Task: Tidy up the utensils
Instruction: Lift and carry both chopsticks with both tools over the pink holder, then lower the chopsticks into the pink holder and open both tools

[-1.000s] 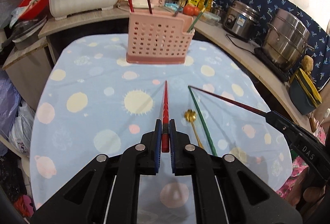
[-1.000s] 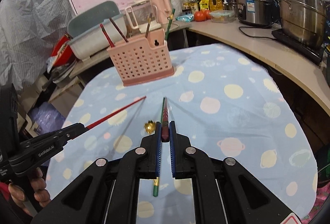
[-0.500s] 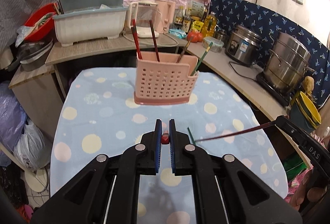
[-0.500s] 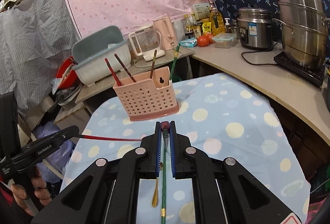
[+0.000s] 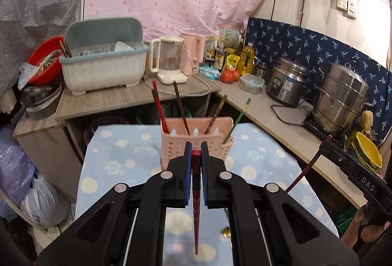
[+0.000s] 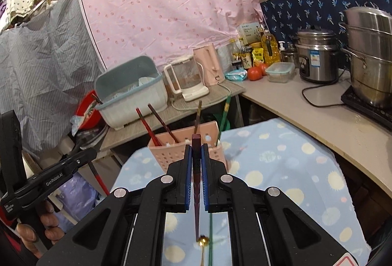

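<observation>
My left gripper (image 5: pixel 195 155) is shut on a red chopstick (image 5: pixel 196 212) that hangs tip-down above the table. My right gripper (image 6: pixel 196 155) is shut on a dark red chopstick (image 6: pixel 196 204), also hanging tip-down. A pink perforated utensil holder (image 5: pixel 176 145) stands on the blue spotted tablecloth (image 5: pixel 117 158) beyond both grippers, with several chopsticks in it. It also shows in the right wrist view (image 6: pixel 169 150). A gold spoon (image 6: pixel 202 240) and a green chopstick (image 6: pixel 210 236) lie on the cloth below the right gripper. The right gripper also shows in the left wrist view (image 5: pixel 325 143), and the left one in the right wrist view (image 6: pixel 91 152).
Counters wrap the back and right: a dish rack (image 5: pixel 103 65), a blender jug (image 5: pixel 170 60), bottles, tomatoes (image 5: pixel 230 75), a rice cooker (image 5: pixel 285 82) and a steel steamer pot (image 5: pixel 340 99). Plastic bags (image 5: pixel 29 187) sit on the floor at the left.
Both grippers have lifted their chopsticks off the table and tilted up, so the chopsticks now hang tip-down. The holder appears lower and closer in both views.
</observation>
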A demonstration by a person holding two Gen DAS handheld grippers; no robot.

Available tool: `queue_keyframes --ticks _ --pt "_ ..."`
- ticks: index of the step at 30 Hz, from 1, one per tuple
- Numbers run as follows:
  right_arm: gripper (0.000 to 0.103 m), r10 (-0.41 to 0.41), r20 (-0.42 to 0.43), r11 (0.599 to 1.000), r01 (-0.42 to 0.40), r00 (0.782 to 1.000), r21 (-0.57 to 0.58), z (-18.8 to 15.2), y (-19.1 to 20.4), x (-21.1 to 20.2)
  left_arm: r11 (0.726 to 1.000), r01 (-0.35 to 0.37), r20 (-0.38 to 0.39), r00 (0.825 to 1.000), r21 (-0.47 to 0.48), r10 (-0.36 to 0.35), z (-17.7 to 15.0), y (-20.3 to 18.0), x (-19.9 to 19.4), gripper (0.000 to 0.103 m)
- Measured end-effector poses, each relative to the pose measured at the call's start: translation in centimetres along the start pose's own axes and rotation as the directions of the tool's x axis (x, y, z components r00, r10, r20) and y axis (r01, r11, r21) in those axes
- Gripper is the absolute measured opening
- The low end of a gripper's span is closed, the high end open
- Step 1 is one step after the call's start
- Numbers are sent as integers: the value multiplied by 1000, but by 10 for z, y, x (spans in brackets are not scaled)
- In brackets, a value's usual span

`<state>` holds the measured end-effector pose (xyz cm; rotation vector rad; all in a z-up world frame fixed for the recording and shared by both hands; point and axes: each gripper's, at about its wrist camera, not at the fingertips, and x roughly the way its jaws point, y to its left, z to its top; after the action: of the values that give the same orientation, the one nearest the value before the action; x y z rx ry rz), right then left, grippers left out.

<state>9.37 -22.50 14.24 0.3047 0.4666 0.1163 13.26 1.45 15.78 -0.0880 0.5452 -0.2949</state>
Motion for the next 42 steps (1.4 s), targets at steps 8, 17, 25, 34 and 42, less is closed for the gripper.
queue_keyframes --ticks 8,17,25,34,42 --pt "7 20 88 1000 -19 996 -6 60 18 32 1000 -14 104 994 4 13 65 1 9 7" --pt "7 40 147 998 -45 988 35 112 28 80 1000 -30 208 978 -2 30 132 7 28 7" --pt "7 31 122 998 -37 992 49 123 29 126 999 -47 197 979 -15 49 149 18 65 7" --pt "7 25 33 998 -27 999 55 95 22 166 998 -57 168 984 -28 60 143 27 90 7" --pt "8 8 -3 998 -8 1000 64 80 16 177 997 -64 127 989 -46 70 129 32 106 7"
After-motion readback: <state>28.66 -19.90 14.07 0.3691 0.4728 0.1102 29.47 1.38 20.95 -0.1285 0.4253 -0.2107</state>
